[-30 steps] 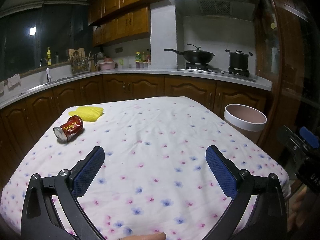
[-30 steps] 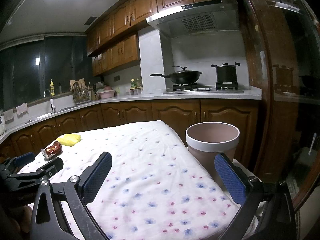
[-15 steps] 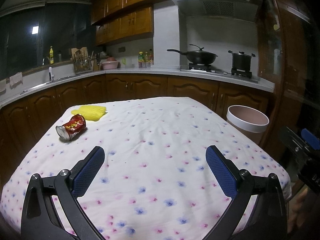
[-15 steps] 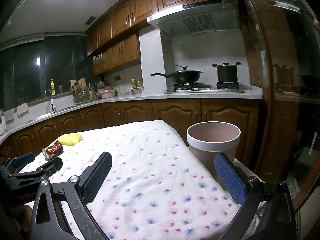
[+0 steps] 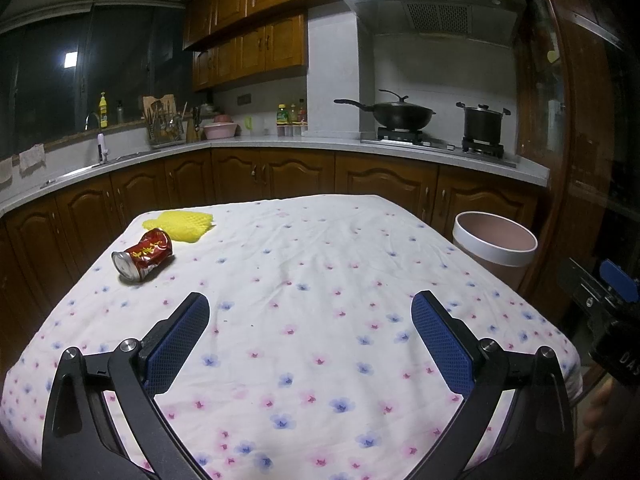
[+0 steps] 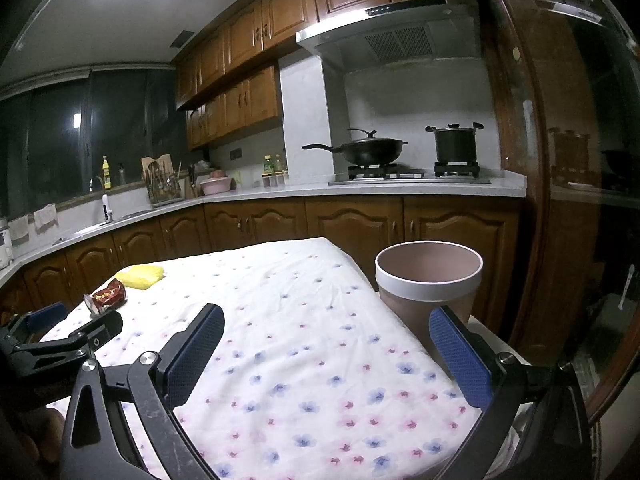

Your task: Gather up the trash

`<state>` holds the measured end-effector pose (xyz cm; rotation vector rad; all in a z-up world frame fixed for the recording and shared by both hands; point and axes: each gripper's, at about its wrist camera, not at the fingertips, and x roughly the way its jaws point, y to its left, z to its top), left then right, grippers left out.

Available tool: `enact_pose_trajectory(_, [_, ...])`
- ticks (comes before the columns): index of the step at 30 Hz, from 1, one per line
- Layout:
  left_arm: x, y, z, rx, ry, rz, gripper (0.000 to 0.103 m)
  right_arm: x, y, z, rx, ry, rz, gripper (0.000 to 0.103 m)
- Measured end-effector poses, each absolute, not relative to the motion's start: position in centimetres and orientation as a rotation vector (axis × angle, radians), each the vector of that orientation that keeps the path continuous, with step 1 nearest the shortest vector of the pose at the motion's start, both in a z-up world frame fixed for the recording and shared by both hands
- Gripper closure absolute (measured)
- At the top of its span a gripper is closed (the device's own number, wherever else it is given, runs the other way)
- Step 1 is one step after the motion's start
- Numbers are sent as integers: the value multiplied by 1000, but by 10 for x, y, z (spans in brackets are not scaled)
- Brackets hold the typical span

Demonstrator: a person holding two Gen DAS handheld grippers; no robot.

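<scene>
Left gripper (image 5: 310, 320): fingers spread wide, nothing between them, hovering over the near half of the bench (image 5: 320, 264). Right gripper (image 6: 326, 334): same, fingers wide and empty, off the bench's right edge with the bin (image 6: 429, 280) just beyond its right finger. Progress, as I read it: nothing collected yet. The crushed red can (image 5: 143, 254) lies on its side at the far left of the bench, open end toward the camera, and the yellow foam-net wrapper (image 5: 182, 224) sits just behind it, touching or nearly so; can't tell which. What shows of the bin's inside from the right wrist view looks empty; its bottom is hidden. So both pieces are left to pick and drop, and the bin stands well apart from them on the opposite side. The left gripper is the nearer one to the can. Surface: white cloth with small pink and blue flowers, slightly wrinkled, soft-looking, so the can may roll or sink a bit when nudged. Room: dim kitchen, wood cabinets, wok (image 5: 396, 114) and pot (image 5: 482, 122) on the stove, sink by the dark window.
</scene>
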<state>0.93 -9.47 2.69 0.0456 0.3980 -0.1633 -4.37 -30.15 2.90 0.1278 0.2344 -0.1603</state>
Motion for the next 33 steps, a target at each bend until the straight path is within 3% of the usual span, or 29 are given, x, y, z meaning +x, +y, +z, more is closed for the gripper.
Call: enact_pose_trajectory(33, [12,-94,26,37,416,-160,0,-43,-297,27,130,255,-150,0])
